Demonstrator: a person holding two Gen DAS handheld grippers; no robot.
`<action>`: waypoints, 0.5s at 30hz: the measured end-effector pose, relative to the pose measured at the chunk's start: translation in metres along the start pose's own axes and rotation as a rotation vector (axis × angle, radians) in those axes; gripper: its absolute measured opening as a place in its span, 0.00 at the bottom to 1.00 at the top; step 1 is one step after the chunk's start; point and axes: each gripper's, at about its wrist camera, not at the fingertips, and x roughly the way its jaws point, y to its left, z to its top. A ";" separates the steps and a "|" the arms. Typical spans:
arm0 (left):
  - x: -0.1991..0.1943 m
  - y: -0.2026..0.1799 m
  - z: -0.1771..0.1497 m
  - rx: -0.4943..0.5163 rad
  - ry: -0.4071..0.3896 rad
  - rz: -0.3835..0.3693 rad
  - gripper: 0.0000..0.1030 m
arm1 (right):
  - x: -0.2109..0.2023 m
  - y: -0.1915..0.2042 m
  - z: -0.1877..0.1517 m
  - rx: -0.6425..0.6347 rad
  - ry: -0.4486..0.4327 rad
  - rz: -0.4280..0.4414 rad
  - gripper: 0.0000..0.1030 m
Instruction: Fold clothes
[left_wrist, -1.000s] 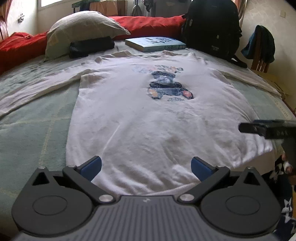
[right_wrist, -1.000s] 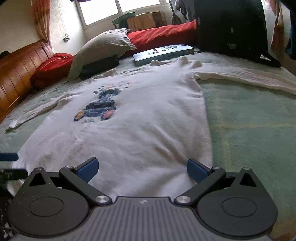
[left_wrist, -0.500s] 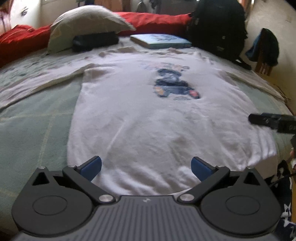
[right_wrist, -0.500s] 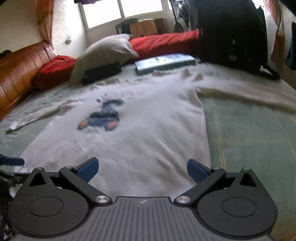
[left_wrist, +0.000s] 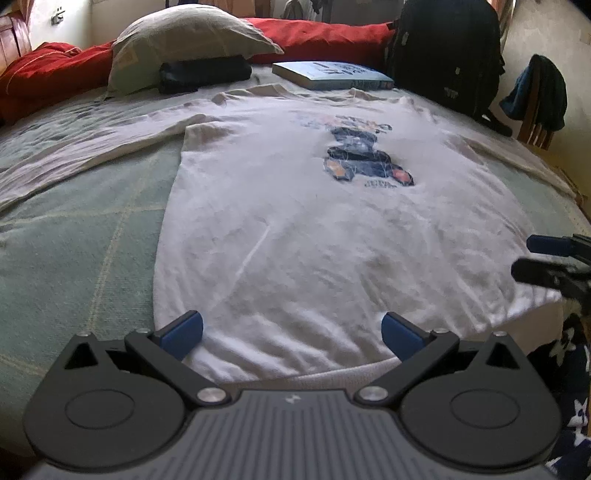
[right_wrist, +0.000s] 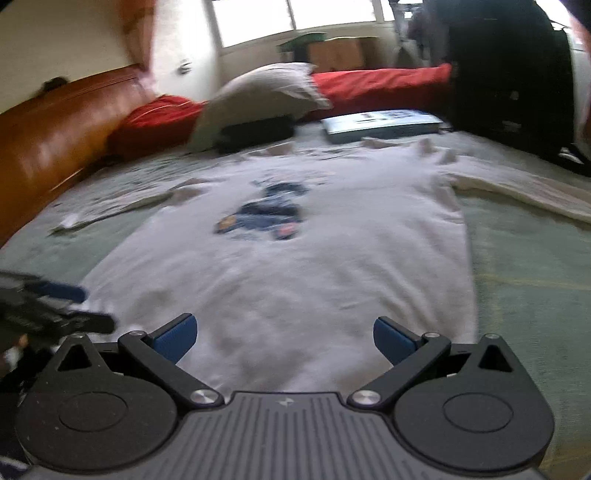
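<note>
My left gripper is spread wide over the hem of the white shirt, which lies flat, print up, on the bed. My right gripper is equally wide apart at the same hem, nearer the shirt's other bottom corner. Beyond the shirt's collar lie a book and a pillow. The right wrist view is blurred, so the print is hard to read there.

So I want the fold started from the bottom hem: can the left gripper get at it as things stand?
Probably yes. The left gripper is open right over the white shirt's hem, with nothing lying between them.
</note>
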 end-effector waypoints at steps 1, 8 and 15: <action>0.000 -0.001 -0.001 0.005 0.001 0.002 0.99 | 0.000 0.003 -0.002 -0.009 0.008 0.017 1.00; -0.001 0.002 -0.002 -0.004 0.000 0.000 0.99 | -0.001 0.014 -0.023 -0.042 0.067 0.054 1.00; -0.010 -0.004 0.006 -0.006 -0.041 -0.040 0.99 | -0.014 0.013 -0.024 -0.016 0.032 0.040 1.00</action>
